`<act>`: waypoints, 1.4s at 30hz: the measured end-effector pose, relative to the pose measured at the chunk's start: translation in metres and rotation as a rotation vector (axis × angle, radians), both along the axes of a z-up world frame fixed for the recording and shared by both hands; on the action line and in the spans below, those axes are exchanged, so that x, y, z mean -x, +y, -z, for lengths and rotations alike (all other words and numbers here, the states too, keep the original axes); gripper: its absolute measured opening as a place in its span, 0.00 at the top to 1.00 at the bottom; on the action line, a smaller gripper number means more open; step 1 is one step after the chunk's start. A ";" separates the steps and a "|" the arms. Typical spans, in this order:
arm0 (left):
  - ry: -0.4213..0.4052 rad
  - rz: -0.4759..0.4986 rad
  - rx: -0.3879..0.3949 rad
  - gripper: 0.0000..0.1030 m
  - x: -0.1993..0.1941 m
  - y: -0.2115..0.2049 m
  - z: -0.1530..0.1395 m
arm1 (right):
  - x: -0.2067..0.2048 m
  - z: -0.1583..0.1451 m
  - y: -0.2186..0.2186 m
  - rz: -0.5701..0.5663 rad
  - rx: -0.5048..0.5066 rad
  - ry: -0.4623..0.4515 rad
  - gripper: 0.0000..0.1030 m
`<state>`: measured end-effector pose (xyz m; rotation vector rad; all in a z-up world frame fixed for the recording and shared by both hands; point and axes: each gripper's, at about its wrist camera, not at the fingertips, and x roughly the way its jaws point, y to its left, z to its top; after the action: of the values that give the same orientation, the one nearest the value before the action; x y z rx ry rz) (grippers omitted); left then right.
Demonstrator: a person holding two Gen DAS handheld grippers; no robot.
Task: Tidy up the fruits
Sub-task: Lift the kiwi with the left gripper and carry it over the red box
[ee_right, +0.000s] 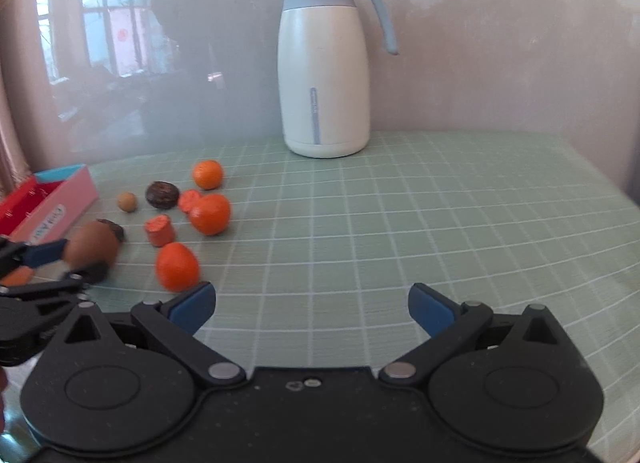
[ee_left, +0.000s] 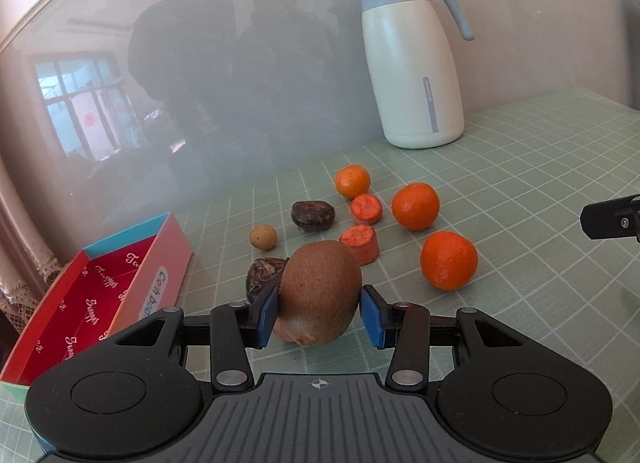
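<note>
The left gripper (ee_left: 319,313) is clamping a kiwi (ee_left: 320,291) btwn its blue pads (ee_left: 267,315), one pad pressing each side of the fruit; seen from the right wrist cam the kiwi (ee_right: 91,245) is sitting in that gripper just above the green checked tablecloth (ee_left: 520,191), tho whether it's touching the cloth or lifted off can't be told. The right gripper (ee_right: 312,309) is hanging w/ its jaws spread wide and nothing btwn them, over bare cloth to the right of the fruit. A pink box w/ red lining (ee_left: 100,283) is lying to the left of the kiwi, near the table's edge, its inside showing only the printed lining. Behind the kiwi a dark wrinkled fruit (ee_left: 262,277) is peeking out, partly hidden. Further back a small tan round fruit (ee_left: 263,238), a second dark fruit (ee_left: 312,215), two carrot chunks (ee_left: 360,243), and three mandarins (ee_left: 449,260) are lying loose in a cluster. One carrot piece (ee_left: 366,208) is sitting btwn two mandarins (ee_left: 415,206), the smallest mandarin (ee_left: 352,181) just behind it. A white thermal jug w/ grey-blue lid and handle (ee_left: 412,71) is standing upright at the back by the wall.
</note>
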<state>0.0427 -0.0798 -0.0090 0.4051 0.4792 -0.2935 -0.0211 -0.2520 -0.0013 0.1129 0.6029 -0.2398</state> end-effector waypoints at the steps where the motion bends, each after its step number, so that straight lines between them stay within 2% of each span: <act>1: 0.003 0.001 0.004 0.57 0.000 0.001 0.000 | -0.001 0.000 0.001 0.008 0.014 -0.002 0.00; 15: 0.039 -0.026 0.082 0.57 0.001 0.020 -0.007 | -0.006 -0.003 0.016 -0.009 0.013 -0.012 0.00; 21: 0.009 -0.067 0.114 0.57 0.003 0.040 -0.017 | -0.012 -0.002 0.028 -0.036 0.016 -0.008 0.00; 26: -0.043 -0.138 0.145 0.59 0.001 0.065 -0.028 | -0.017 -0.003 0.040 -0.064 0.016 -0.007 0.00; 28: -0.057 -0.179 0.160 0.62 -0.003 0.078 -0.032 | -0.019 -0.003 0.047 -0.078 0.018 -0.007 0.00; 30: -0.072 -0.228 0.165 0.89 -0.008 0.093 -0.035 | -0.022 -0.002 0.054 -0.093 0.018 -0.005 0.00; 34: -0.045 -0.292 0.155 0.89 -0.022 0.112 -0.030 | -0.027 0.000 0.066 -0.123 0.015 0.001 0.00; 37: 0.008 -0.268 0.133 0.89 -0.025 0.106 -0.019 | -0.029 0.000 0.074 -0.146 0.012 -0.001 0.00; 42: 0.001 -0.250 0.069 0.89 -0.019 0.090 -0.010 | -0.029 -0.002 0.078 -0.168 0.021 -0.009 0.00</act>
<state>0.0621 0.0100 0.0009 0.2739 0.5140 -0.0680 0.0075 -0.1744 0.0002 0.0422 0.5978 -0.0825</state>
